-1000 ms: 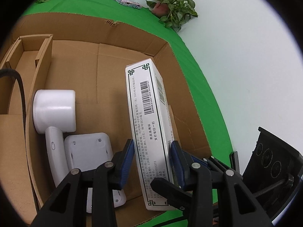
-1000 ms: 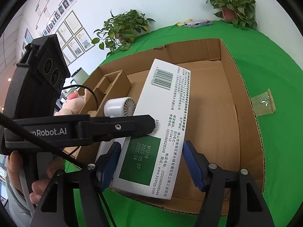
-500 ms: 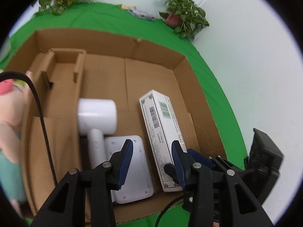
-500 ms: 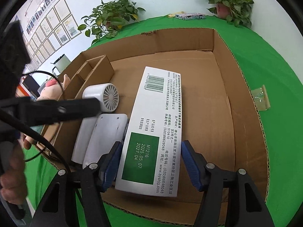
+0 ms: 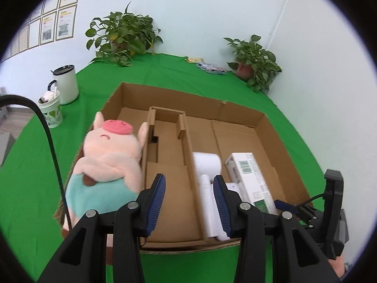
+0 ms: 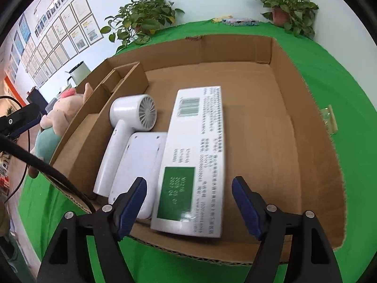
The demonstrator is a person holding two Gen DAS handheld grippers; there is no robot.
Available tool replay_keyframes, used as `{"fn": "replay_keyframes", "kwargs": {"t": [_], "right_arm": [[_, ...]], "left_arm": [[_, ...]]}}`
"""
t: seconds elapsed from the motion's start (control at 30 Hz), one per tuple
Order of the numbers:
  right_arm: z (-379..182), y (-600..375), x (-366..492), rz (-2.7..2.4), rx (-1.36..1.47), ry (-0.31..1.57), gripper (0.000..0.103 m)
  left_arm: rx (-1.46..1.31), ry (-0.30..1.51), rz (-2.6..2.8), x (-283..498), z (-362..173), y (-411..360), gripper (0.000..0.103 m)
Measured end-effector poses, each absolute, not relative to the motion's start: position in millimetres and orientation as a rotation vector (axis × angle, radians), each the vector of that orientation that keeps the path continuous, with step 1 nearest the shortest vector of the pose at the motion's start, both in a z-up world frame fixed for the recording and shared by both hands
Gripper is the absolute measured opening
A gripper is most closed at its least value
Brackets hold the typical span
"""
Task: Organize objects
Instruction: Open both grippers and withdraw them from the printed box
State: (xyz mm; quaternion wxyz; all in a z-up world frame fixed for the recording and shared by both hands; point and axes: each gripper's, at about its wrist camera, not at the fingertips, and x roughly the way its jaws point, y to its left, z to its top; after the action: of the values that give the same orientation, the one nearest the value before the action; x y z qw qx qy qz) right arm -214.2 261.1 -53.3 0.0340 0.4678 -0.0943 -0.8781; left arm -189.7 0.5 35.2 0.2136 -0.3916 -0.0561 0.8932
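Hair dryer [image 6: 132,120], white device [image 6: 139,165] & carton [image 6: 195,155] already in cardboard box [image 6: 313,141]; plush pig [image 5: 108,162] left outside; right gripper [image 6: 188,202] fingers opening, off carton; left gripper [image 5: 188,202] narrow, empty.

White carton [image 6: 190,162] lies flat in cardboard box [image 6: 313,141], beside hairdryer [image 6: 127,127].
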Motion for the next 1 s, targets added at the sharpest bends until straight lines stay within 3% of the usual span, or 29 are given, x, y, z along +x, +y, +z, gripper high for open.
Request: {"fn": "replay_keyframes", "kwargs": {"t": [0.3,0.37,0.4,0.43,0.47,0.5,0.57,0.77,1.0], "right_arm": [[-47.4,254.7,-209.7,-2.731,1.436,-0.253,0.074],[-41.5,255.6,-203.1,-2.758,1.413,-0.254,0.081],[-38.4,257.0,-199.5,-2.774,1.391,-0.254,0.086],[-34.4,256.6,-194.4,-2.796,1.358,-0.251,0.096],[-30.1,255.1,-187.6,-2.827,1.311,-0.25,0.102],[-25.8,253.0,-179.2,-2.867,1.245,-0.254,0.103],[-22.0,246.2,-163.9,-2.94,1.13,-0.251,0.103],[-23.6,225.0,-136.9,-3.172,0.889,-0.138,0.103],[-33.9,220.6,-135.3,-3.221,0.872,-0.082,0.103]], "left_arm": [[-1.046,-0.06,2.534,-173.4,24.0,-7.1,0.042],[-1.002,-0.042,2.556,-169.8,22.4,-6.9,0.043],[-0.972,-0.022,2.573,-168.3,20.7,-5.8,0.047],[-0.944,-0.002,2.591,-166.7,18.5,-4.3,0.051],[-0.91,0.015,2.612,-162.6,16.9,-3.3,0.06],[-0.857,0.023,2.632,-158.4,13.8,-2.8,0.072],[-0.781,0.041,2.673,-150.2,5.6,-2.8,0.08],[-0.78,0.141,2.745,-147.1,-22.7,2.8,0.08],[-0.686,0.271,2.821,-145.9,-36.8,18.9,0.083]]}}
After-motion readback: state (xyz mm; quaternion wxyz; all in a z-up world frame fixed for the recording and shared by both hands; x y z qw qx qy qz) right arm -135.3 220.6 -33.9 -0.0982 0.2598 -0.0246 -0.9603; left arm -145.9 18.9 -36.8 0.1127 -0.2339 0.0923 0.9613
